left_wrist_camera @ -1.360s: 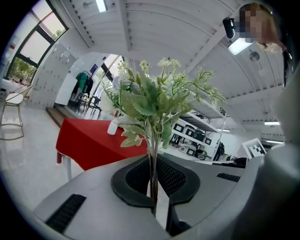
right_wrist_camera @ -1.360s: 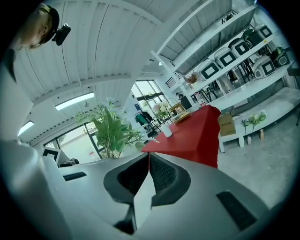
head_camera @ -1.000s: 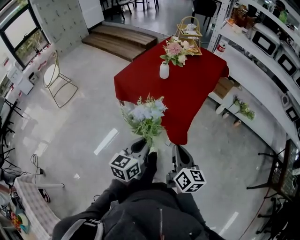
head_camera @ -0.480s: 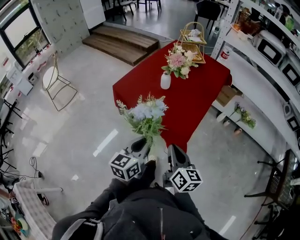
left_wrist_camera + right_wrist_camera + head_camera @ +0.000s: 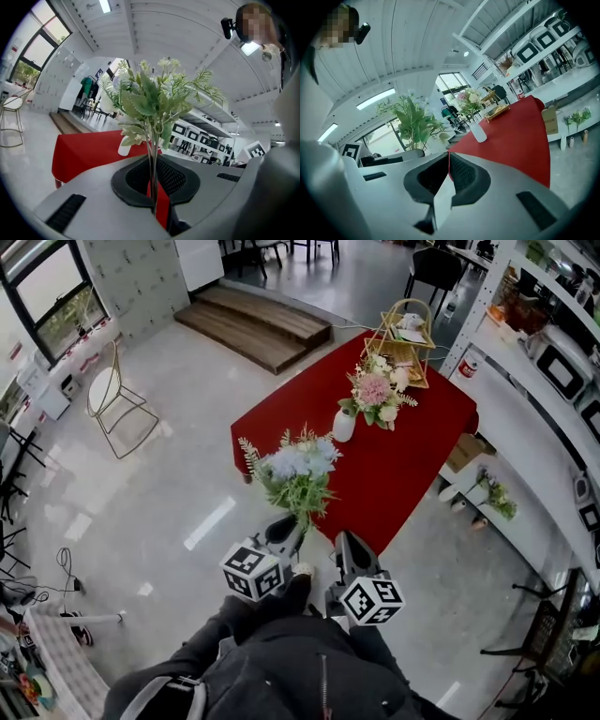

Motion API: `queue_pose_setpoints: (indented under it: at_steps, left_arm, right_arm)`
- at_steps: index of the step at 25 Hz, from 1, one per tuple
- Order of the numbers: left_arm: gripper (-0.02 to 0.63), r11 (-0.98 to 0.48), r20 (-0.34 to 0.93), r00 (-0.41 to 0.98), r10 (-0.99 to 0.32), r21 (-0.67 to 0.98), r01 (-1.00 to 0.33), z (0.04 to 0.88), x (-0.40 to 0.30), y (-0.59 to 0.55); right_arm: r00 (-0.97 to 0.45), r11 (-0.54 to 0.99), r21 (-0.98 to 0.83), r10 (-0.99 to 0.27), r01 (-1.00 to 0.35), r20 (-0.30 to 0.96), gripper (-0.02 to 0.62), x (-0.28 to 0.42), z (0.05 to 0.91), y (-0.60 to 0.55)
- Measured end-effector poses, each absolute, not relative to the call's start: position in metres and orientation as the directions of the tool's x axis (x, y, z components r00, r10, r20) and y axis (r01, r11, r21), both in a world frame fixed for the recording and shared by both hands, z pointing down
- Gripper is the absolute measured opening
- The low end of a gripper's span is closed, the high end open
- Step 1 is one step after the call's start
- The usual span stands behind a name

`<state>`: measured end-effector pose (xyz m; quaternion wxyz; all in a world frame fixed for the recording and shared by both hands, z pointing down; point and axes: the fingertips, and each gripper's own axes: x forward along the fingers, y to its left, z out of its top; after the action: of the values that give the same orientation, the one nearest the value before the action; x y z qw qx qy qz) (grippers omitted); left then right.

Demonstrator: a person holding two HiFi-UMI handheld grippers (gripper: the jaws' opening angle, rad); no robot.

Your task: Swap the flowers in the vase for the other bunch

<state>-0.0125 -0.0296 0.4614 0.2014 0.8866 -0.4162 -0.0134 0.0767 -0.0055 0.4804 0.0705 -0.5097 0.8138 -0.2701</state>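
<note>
Red table (image 5: 412,460) nearer, left claw (image 5: 153,199) gripping bouquet (image 5: 295,472)

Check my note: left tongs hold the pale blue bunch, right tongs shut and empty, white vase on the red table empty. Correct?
One error: the head view shows the white vase on the red table holding a pink bunch. Left tongs grip the pale blue bunch; right tongs shut, empty.
</note>
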Motion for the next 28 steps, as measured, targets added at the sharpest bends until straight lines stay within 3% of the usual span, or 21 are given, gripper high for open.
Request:
queue_pose_setpoints:
  at_steps: [28]
  left_arm:
    - [0.020, -0.598, 0.096, 0.690, -0.717, 0.425, -0.680, 0.469, -0.020, -0.159]
  right_arm:
    - [-0.348, 0.234, -0.448, -0.917, -0.863, 0.193, 0.012, 0.097, 0.489, -0.123]
